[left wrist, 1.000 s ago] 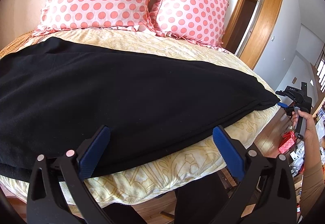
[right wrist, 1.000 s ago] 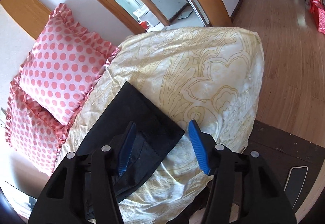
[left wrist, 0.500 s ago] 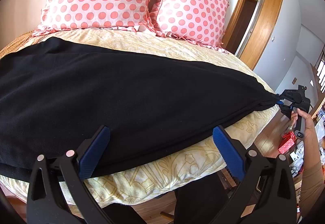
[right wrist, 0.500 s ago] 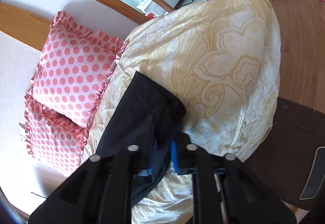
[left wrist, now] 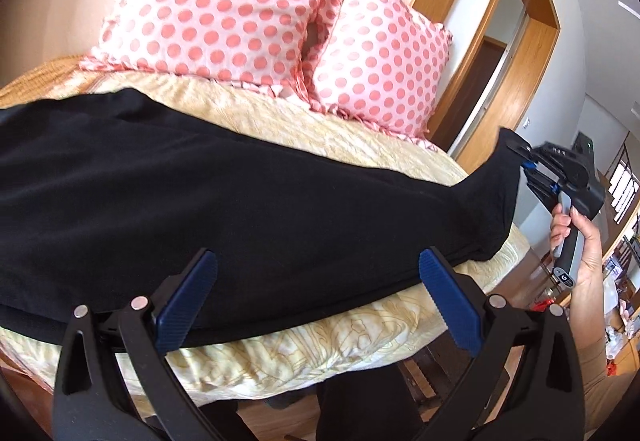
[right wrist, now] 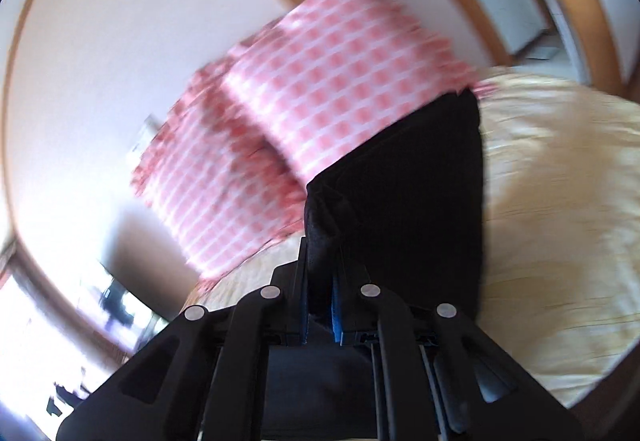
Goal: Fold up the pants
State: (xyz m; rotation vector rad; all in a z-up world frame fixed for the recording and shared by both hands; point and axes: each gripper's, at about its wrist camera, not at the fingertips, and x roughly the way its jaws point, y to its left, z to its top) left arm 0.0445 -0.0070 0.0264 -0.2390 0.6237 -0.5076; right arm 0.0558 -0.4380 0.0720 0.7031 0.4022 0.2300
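No containers anywhere, just one pair of black pants point(left wrist: 248, 209) spread across a bed point(left wrist: 304, 353) with a cream patterned cover. Two pink polka-dot pillows point(left wrist: 224, 1) lean on the wall at the head, and a wood-framed doorway point(left wrist: 516, 53) sits off to the side. Left gripper point(left wrist: 316, 301) hangs wide open just over the pants' near edge. Right gripper point(right wrist: 320, 301) is clamped on the pants' far end, lifting it off the bed; that view's pretty blurry
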